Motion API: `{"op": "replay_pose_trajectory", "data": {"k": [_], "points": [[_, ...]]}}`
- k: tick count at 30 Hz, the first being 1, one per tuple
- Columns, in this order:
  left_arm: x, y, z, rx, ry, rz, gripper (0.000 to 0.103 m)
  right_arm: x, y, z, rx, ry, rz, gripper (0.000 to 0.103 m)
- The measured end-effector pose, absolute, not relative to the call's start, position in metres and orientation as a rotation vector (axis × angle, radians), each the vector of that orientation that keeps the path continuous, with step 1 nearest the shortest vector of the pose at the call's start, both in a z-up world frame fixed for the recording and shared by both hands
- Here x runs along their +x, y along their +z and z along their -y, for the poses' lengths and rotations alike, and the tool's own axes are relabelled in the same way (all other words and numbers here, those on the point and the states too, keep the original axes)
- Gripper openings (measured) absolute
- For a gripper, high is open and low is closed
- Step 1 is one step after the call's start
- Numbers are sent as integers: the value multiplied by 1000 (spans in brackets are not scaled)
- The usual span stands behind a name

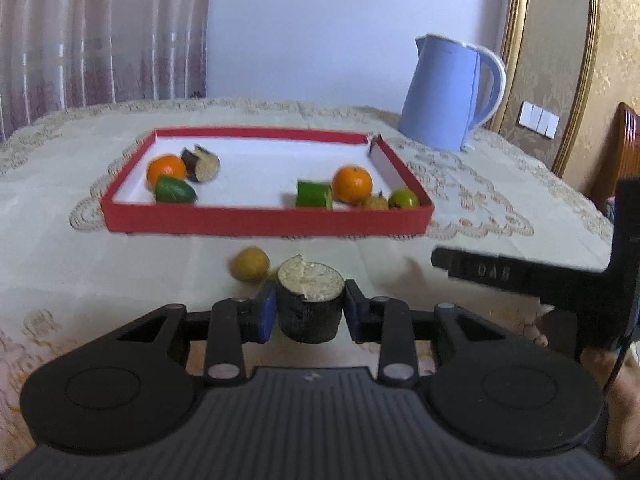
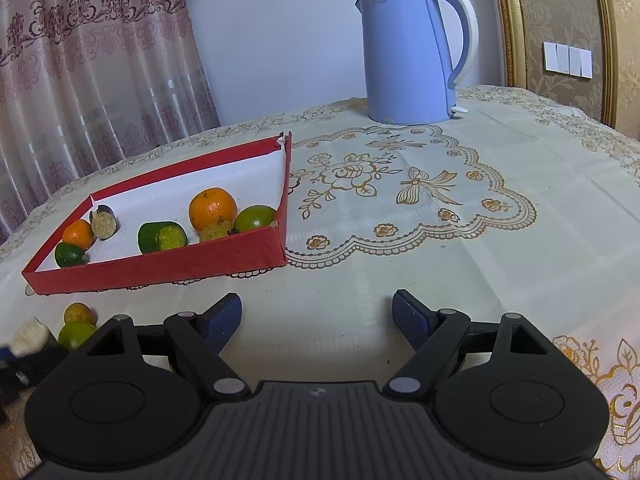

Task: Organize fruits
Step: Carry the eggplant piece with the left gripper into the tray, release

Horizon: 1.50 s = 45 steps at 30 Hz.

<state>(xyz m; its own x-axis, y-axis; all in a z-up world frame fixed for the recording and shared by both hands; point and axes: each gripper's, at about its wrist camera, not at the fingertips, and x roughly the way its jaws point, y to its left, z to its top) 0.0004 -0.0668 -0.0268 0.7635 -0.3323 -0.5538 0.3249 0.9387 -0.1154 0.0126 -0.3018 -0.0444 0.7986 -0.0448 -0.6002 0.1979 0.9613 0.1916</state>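
- My left gripper holds an eggplant chunk just before the tray, with a small fruit on the tablecloth to its left.
- In the tray, one orange lies at the left end, another orange at the right.
- The kettle stands behind the tray, to the right.
- My right gripper hangs over bare cloth right of the tray.

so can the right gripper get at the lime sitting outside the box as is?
Probably not directly. The right gripper is open and empty, but the lime lies far to its left, beside the left gripper holding an eggplant piece, which crowds it.
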Motion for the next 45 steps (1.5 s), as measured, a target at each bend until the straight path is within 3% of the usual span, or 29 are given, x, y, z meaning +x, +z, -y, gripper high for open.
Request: {"op": "replay_pose_trajectory", "data": {"k": [13, 24, 39, 41, 45], "points": [[65, 1, 52, 17, -303, -495, 31, 14, -44, 299, 228, -138, -643, 83], [141, -24, 57, 40, -271, -586, 31, 16, -45, 294, 195, -148, -655, 83], [173, -46, 59, 44, -242, -664, 31, 18, -45, 290, 163, -157, -667, 83], [171, -46, 60, 51, -244, -661, 36, 18, -45, 289, 158, -159, -669, 83], [164, -43, 61, 63, -251, -637, 57, 19, -45, 289, 157, -159, -670, 83]]}}
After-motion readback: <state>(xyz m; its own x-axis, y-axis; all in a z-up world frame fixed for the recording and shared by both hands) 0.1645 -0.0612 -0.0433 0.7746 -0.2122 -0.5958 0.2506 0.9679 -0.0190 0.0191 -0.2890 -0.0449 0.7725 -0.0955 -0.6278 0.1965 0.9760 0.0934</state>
